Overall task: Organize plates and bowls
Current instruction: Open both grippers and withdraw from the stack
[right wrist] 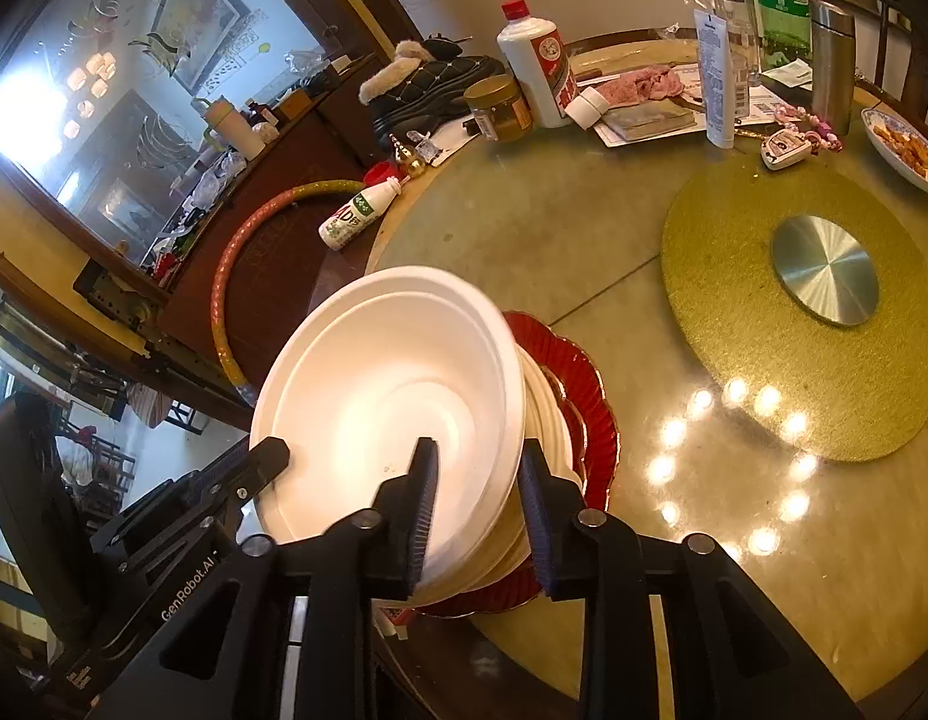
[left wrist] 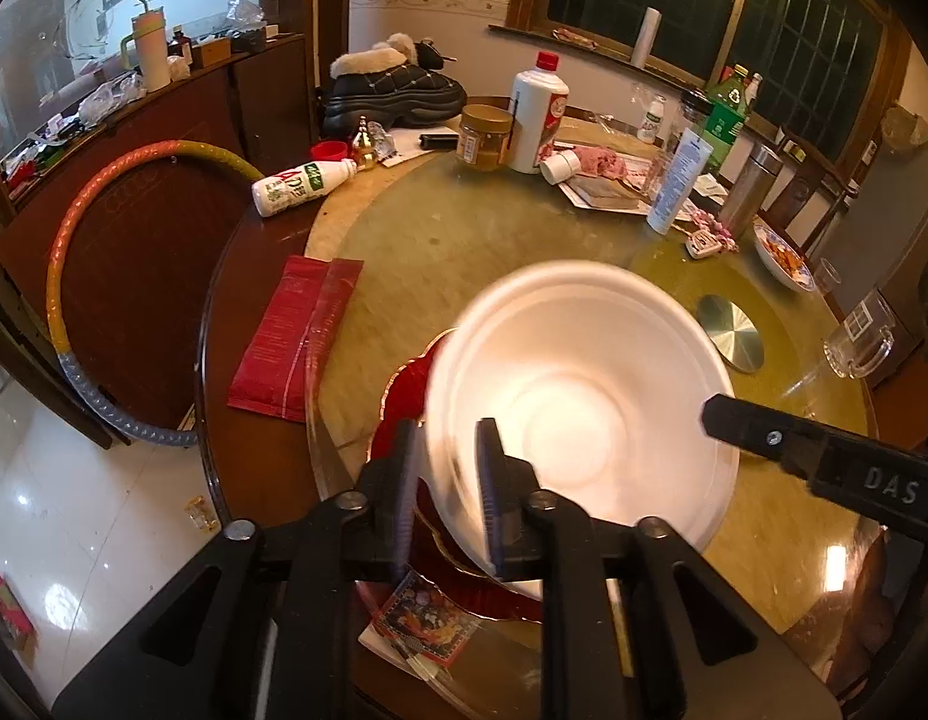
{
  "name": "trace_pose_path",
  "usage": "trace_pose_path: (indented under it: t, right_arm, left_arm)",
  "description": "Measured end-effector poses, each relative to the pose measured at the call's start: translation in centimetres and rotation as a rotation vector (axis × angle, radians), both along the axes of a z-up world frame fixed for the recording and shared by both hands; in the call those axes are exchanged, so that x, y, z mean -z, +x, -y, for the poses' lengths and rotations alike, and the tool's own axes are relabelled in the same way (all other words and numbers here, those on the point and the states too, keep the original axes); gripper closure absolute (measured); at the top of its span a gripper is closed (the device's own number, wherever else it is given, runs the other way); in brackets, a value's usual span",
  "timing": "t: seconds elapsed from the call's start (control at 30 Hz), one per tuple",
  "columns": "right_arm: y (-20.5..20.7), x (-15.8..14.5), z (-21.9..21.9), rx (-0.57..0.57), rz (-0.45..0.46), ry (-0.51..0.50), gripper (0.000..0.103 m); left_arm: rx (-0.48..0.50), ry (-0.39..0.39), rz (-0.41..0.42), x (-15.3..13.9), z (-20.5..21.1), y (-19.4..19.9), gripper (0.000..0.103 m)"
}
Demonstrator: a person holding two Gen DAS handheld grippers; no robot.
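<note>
A white foam bowl (left wrist: 584, 396) (right wrist: 392, 372) sits tilted on top of a stack of cream dishes (right wrist: 545, 414), which rests on a red scalloped plate (left wrist: 398, 408) (right wrist: 584, 396) near the table's front edge. My left gripper (left wrist: 449, 480) straddles the bowl's left rim, and its pads stand slightly off the rim. My right gripper (right wrist: 479, 504) straddles the opposite rim, one finger inside the bowl and one outside, with a gap showing. Each view also shows one finger of the other gripper at the bowl's far edge: the right gripper's fingertip (left wrist: 713, 414) and the left gripper's fingertip (right wrist: 272, 456).
A red packet (left wrist: 296, 336) lies left of the stack and a printed booklet (left wrist: 428, 624) pokes out beneath it. A metal disc (left wrist: 731, 333) on a gold mat (right wrist: 794, 312), a glass cup (left wrist: 860, 336) and a dish of food (left wrist: 785, 255) are to the right. Bottles and jars crowd the far side.
</note>
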State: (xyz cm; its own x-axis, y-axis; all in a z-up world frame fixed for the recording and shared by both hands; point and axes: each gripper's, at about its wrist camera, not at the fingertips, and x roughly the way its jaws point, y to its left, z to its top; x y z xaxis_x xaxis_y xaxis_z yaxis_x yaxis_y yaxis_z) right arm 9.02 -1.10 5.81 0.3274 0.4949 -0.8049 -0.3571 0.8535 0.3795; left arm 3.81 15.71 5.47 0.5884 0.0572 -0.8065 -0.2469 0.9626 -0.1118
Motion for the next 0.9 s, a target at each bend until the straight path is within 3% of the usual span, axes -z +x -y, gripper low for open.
trace_pose_path:
  t: [0.07, 0.13, 0.2, 0.23, 0.27, 0.4, 0.6, 0.73, 0.9]
  right_arm:
    - [0.0, -0.4, 0.3, 0.016, 0.029, -0.013, 0.056]
    - [-0.2, -0.9, 0.6, 0.032, 0.056, -0.009, 0.049]
    - [-0.9, -1.6, 1.0, 0.034, 0.109, 0.009, 0.047]
    - [-1.1, -1.8, 1.1, 0.027, 0.127, 0.016, 0.042]
    - [-1.9, -2.2, 1.2, 0.013, 0.162, 0.031, 0.037]
    - [-4.8, -3.0, 1.6, -0.022, 0.303, 0.048, 0.026]
    - [-9.9, -2.4, 3.5, -0.072, 0.517, 0.011, 0.012]
    - [-11.6, -0.9, 4.1, -0.116, 0.553, -0.057, 0.0]
    - [-12.9, 0.9, 3.8, -0.221, 0.525, -0.165, 0.0]
  left_arm:
    - [-0.013, 0.003, 0.018, -0.2, -0.2, -0.3, 0.048]
    - [-0.046, 0.026, 0.086, -0.9, -0.3, -1.1, 0.044]
    - [-0.069, 0.062, 0.144, -1.5, 0.0, -1.9, 0.034]
    - [-0.076, 0.081, 0.189, -1.9, 0.4, -2.8, 0.023]
    - [-0.078, 0.093, 0.225, -2.1, 0.7, -3.5, 0.018]
    - [-0.055, 0.153, 0.287, -2.5, 2.4, -5.3, 0.018]
    - [-0.036, 0.176, 0.266, -0.9, 4.2, -7.2, 0.018]
    - [-0.017, 0.145, 0.232, 0.1, 4.8, -7.4, 0.018]
    - [-0.027, 0.106, 0.191, 1.1, 4.8, -7.6, 0.018]
